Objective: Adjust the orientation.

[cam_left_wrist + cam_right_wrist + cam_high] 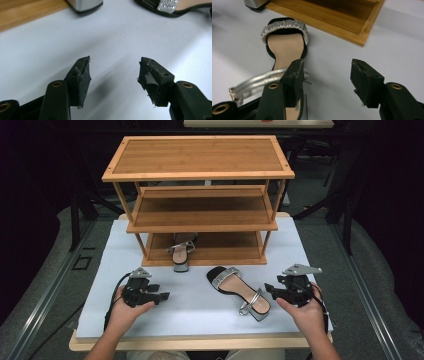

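A black sandal with silver straps [239, 290] lies on the white table cover, toe toward the rack; it also shows in the right gripper view as the sandal [284, 47]. A second matching sandal [181, 252] rests on the rack's bottom shelf with its silver heel hanging over the front edge. My left gripper [165, 296] sits low at the left, pointing right, open with nothing between its jaws [113, 65]. My right gripper [267, 289] hovers just right of the loose sandal's heel end, open [327, 66], its left jaw over the ankle strap without gripping it.
A three-tier bamboo shoe rack [200, 170] stands at the back of the table, its top and middle shelves bare. The white cover [200, 315] has free room between my hands. Dark floor and metal rails flank the table.
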Demonstrator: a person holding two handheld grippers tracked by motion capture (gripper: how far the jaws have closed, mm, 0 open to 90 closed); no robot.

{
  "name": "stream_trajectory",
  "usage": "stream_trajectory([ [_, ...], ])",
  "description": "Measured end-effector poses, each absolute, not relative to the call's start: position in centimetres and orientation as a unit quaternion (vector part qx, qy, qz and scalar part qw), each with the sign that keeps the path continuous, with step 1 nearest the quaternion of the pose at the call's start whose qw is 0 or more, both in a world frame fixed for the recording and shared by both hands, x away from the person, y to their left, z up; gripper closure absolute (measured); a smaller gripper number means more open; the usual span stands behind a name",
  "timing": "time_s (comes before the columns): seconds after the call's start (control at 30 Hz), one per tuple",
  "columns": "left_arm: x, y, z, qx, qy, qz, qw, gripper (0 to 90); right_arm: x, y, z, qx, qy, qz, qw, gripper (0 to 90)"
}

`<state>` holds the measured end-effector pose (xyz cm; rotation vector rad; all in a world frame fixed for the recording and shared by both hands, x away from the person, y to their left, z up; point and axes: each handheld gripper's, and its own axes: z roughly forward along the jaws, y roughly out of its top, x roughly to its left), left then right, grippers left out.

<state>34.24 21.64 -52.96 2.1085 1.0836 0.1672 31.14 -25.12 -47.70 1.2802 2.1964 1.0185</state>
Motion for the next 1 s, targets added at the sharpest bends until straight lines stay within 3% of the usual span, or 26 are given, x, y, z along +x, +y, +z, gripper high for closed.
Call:
stream_trajectory([
  [0.23, 33.8, 23.3, -54.3, 0.818, 0.434, 0.065, 0.372, 43.8, 33.6, -21.8, -46.0, 0.414, 0.840, 0.312, 0.159, 43.4],
  [0.57, 33.9, 23.8, -54.5, 0.803, 0.444, 0.056, 0.393, 43.8, 35.4, -17.8, -45.7, 0.366, 0.893, 0.222, 0.138, 44.1],
  [1.0, 34.6, 24.5, -54.9, 0.795, 0.450, 0.055, 0.403, 43.7, 36.6, -17.7, -45.7, 0.367, 0.895, 0.213, 0.138, 41.5],
])
